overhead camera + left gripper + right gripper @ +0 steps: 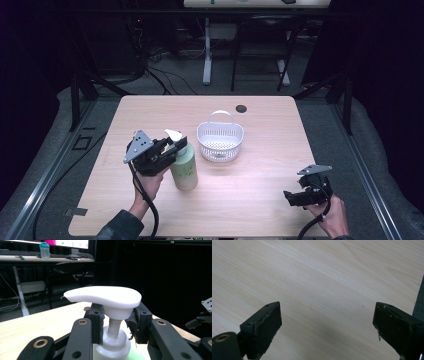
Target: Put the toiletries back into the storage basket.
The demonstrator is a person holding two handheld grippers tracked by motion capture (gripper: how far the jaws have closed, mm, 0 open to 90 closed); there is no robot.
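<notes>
While the left claw (115,323) pinches the bottle (183,167) neck under the pump, standing on the table (260,195) beside the basket (220,142), lift straight; right claw (327,322) rests spread.

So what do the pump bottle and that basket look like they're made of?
Pump bottle: looks like pale green plastic with a smooth, faintly glossy body; its white pump head is matte moulded plastic, gripped at the neck by the left gripper. Basket: probably white plastic too, judging by the perforated walls and thin moulded handle. Table: light wood-grain top, possibly laminate.
</notes>
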